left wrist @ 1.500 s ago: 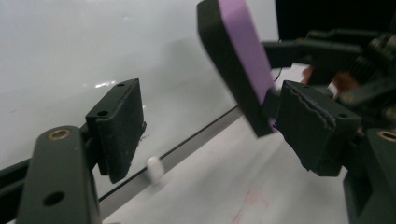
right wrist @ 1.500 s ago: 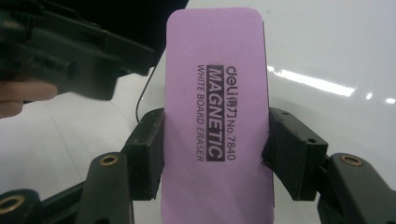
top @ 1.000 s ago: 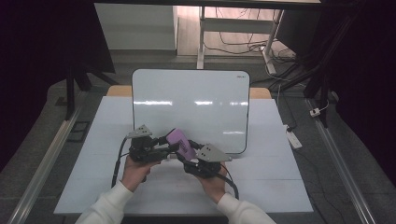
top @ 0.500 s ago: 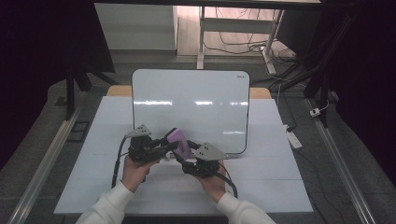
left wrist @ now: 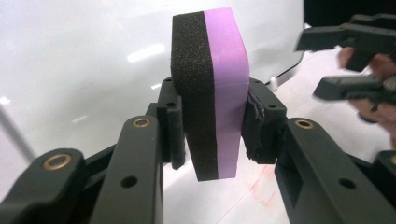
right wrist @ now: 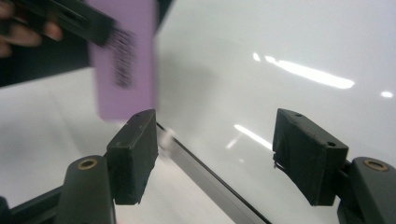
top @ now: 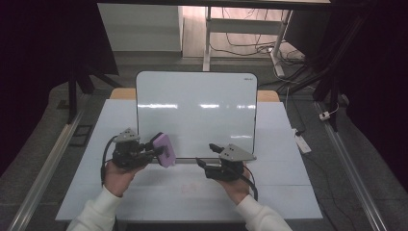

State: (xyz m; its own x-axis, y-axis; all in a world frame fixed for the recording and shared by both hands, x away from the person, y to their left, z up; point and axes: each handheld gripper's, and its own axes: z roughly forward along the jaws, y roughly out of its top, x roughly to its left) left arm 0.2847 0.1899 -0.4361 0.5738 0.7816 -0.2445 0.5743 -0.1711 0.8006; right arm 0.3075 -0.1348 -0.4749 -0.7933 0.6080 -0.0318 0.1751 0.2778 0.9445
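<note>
Your left gripper (top: 153, 150) clamps a purple-and-black eraser (top: 164, 149) just above the bench (top: 120, 192); your right gripper (top: 206, 155) hovers nearby, jaws wide and empty. Beyond them leans the whiteboard (top: 197, 110), apparently awaiting wiping: next, press the eraser's foam face against it. The board's corner mark is unreadable.

Your whiteboard (top: 197, 110) looks glossy and smooth; the eraser (left wrist: 210, 88) pairs rough black foam with smooth matt purple.

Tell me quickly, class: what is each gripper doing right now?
Left gripper: shut on the purple-and-black whiteboard eraser.
Right gripper: open, holding nothing, by the whiteboard edge.
</note>
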